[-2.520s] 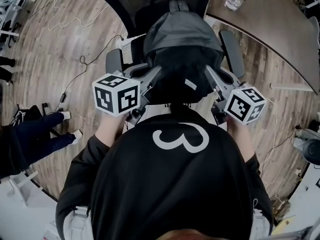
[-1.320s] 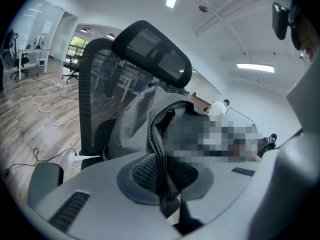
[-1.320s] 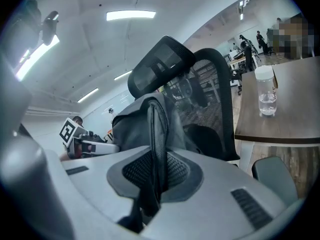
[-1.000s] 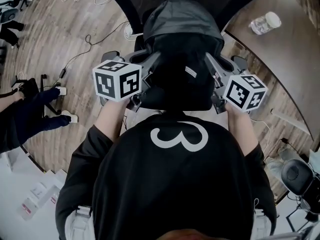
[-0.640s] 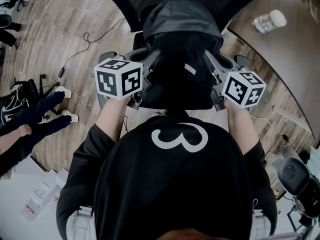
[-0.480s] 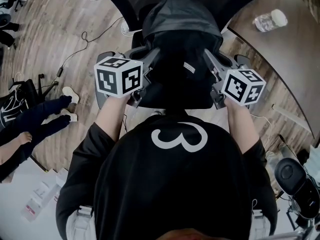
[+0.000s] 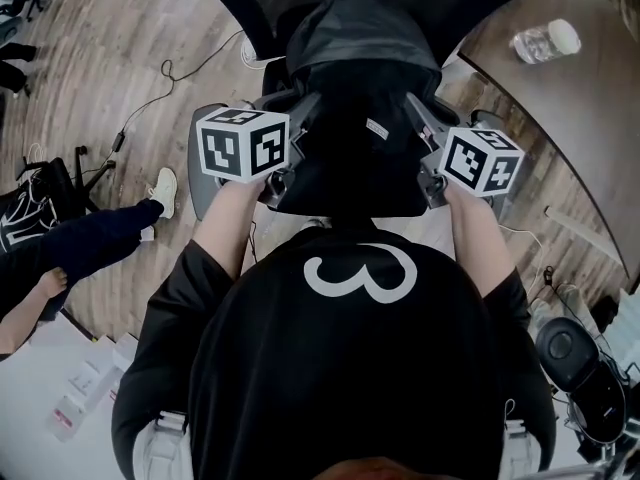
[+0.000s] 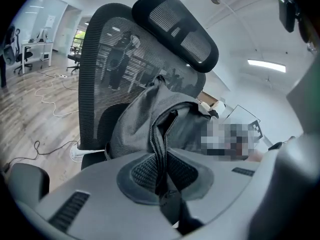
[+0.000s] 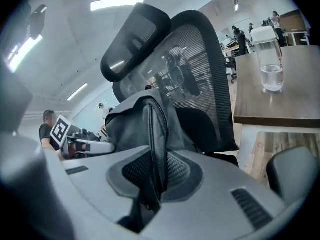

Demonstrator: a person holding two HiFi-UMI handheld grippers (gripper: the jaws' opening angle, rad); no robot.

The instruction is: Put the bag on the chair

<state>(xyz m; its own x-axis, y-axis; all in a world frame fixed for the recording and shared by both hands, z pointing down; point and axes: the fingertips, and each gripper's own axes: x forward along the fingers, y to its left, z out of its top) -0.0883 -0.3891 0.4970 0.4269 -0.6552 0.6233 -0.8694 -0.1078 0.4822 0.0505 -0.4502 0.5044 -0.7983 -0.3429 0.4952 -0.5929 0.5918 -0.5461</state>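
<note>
A dark grey backpack (image 7: 360, 68) hangs between my two grippers, over the seat of a black mesh office chair (image 7: 235, 3). My left gripper (image 7: 298, 128) is shut on the bag's left strap (image 8: 161, 154), which runs between its jaws in the left gripper view. My right gripper (image 7: 418, 128) is shut on the right strap (image 9: 154, 144). In both gripper views the bag (image 8: 135, 129) (image 9: 125, 121) stands just in front of the mesh backrest (image 8: 107, 69) (image 9: 197, 69). Whether the bag's bottom touches the seat is hidden.
The chair's armrests (image 7: 203, 163) (image 7: 490, 123) flank the bag. A brown table (image 7: 590, 98) with a water bottle (image 7: 545, 40) (image 9: 270, 59) is at the right. Cables (image 7: 150, 98) lie on the wooden floor. Another person's legs (image 7: 100, 233) are at the left.
Both grippers and the bag have moved slightly forward toward the chair's backrest. The other person's legs at the left have shifted.
</note>
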